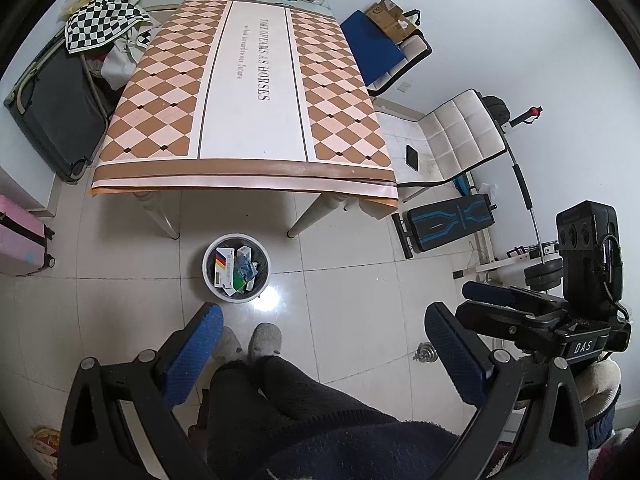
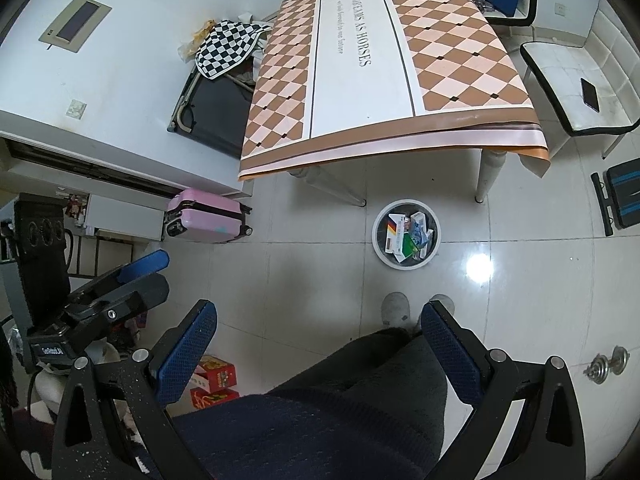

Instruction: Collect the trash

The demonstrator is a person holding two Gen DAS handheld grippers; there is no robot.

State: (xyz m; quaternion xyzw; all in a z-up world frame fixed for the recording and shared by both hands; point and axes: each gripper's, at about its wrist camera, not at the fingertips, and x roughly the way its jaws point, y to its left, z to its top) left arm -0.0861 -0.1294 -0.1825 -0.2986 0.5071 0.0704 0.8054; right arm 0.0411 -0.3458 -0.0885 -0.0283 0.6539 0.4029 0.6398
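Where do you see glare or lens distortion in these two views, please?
Left wrist view: a bright glare spot on the floor tiles just right of the trash bin; the table edge bows from fisheye distortion; corners are vignetted black. Right wrist view: a stronger glare spot right of the bin; walls and table lines curve likewise.

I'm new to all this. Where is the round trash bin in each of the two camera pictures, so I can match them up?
Left wrist view: the bin sits on the floor left of centre, just below the table's near edge, ahead of the slippers.
Right wrist view: the bin is right of centre, again below the table's near edge.
Shared landmark: the table with its diamond-patterned cloth.
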